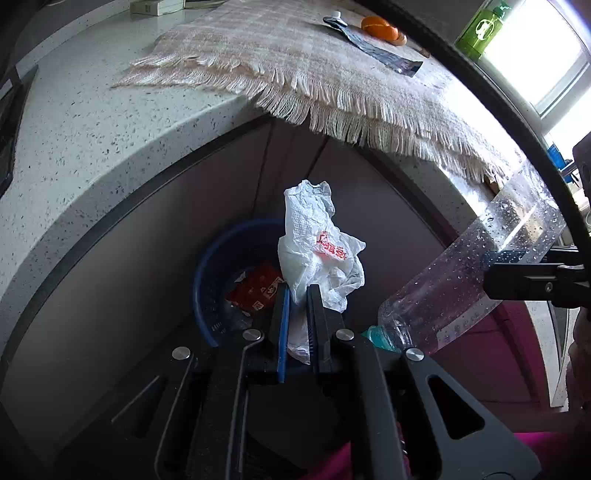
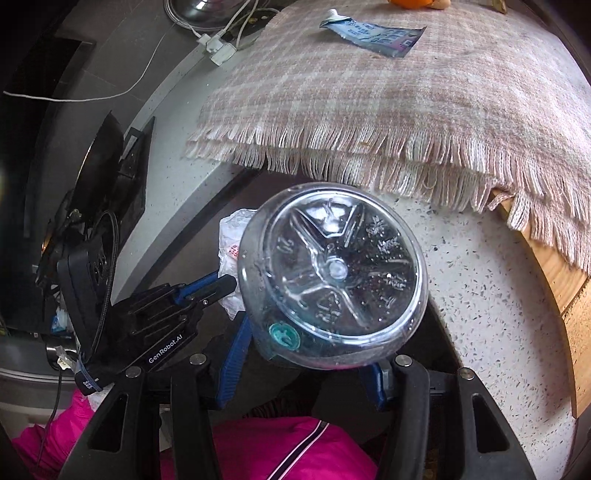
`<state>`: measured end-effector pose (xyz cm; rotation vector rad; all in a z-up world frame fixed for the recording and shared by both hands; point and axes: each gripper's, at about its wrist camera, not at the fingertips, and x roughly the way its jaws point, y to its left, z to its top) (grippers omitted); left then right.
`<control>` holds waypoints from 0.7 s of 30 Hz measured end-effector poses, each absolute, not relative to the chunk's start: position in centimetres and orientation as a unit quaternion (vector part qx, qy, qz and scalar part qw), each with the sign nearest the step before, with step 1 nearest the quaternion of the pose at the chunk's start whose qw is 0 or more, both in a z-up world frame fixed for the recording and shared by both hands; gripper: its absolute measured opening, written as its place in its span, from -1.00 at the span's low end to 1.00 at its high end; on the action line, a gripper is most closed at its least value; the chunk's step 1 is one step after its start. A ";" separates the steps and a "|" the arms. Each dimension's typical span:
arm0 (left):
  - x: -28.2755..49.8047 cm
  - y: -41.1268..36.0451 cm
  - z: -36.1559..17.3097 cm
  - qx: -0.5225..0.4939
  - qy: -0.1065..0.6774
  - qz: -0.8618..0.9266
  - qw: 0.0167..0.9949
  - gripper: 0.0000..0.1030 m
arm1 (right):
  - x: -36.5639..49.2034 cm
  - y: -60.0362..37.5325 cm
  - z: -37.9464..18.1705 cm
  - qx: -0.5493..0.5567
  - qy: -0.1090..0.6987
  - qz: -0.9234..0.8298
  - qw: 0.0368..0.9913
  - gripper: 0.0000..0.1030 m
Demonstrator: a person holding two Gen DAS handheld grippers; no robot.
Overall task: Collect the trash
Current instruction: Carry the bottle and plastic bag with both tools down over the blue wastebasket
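While the speckled white stone counter (image 1: 85, 122) looms above, we hold both pieces over the round blue plastic bin (image 1: 221, 280): right gripper (image 2: 306, 369) clamps the clear plastic bottle (image 2: 332, 273), left gripper (image 1: 297, 295) pinches the crumpled white plastic bag (image 1: 317, 251). Next we judge: release each into it.

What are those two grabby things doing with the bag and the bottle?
A person is picking up trash with a gripper in each hand. The left gripper is pinching a crumpled white plastic bag right above a blue bin that already has a red wrapper in it. The right gripper is holding a clear plastic bottle beside it, cap end tilted down. A blue tube and an orange lie on the checked cloth on the counter.
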<state>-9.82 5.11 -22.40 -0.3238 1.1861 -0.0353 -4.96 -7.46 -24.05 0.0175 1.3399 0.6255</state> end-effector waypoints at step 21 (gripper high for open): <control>-9.4 3.9 -27.2 -0.134 0.573 0.015 0.809 -0.87 | -5.3 -2.6 -29.1 -0.089 0.595 0.269 0.752 0.11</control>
